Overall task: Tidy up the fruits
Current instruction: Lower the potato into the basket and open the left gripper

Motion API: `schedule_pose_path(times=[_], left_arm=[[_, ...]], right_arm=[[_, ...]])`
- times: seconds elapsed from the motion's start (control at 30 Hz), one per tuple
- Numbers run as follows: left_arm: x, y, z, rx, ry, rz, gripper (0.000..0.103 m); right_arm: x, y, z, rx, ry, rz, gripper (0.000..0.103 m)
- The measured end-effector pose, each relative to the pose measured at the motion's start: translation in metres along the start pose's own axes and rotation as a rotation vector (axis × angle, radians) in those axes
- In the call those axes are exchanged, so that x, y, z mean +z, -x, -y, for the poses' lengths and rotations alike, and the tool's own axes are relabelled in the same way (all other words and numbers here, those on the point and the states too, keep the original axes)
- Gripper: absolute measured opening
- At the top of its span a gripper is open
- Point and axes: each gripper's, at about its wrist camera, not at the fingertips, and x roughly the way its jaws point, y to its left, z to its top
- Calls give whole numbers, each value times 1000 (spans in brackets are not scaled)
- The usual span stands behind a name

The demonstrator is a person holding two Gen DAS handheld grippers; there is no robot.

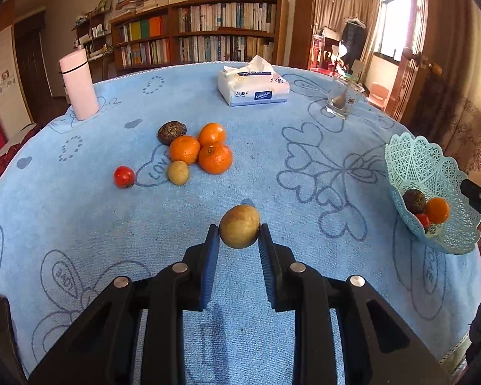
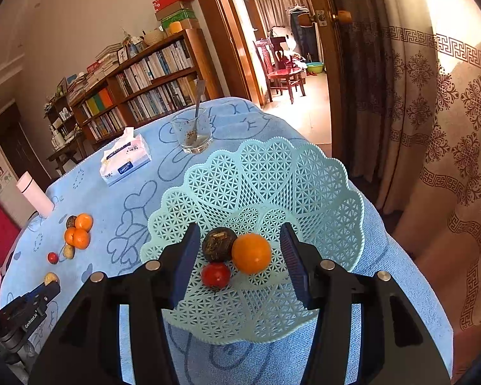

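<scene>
Left wrist view: your left gripper (image 1: 239, 235) clamps a longan (image 1: 239, 226) at frame centre, while your right gripper (image 2: 240, 256) hangs spread over the basket (image 2: 320, 192).

Each tool — left tool (image 1: 239, 237) and right tool (image 2: 242, 250) — is matte black plastic with angular cut-out arms, round silver screw heads and ribbed blue pads (image 1: 210, 266); white lettering marks the left one's side.

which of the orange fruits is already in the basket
The lone orange lying in the teal basket, beside a dark fruit and a red one. The other three oranges sit clustered on the blue cloth.
</scene>
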Motion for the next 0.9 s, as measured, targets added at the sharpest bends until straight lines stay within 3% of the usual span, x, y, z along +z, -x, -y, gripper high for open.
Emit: schedule_pose_path(times=[0.37, 0.9], left_arm=[[16, -4, 71, -61, -130, 27, 25], [35, -14, 144, -156, -236, 61, 25]], right_arm=[[3, -4, 4, -53, 58, 23, 61], [1, -14, 9, -205, 146, 64, 61]])
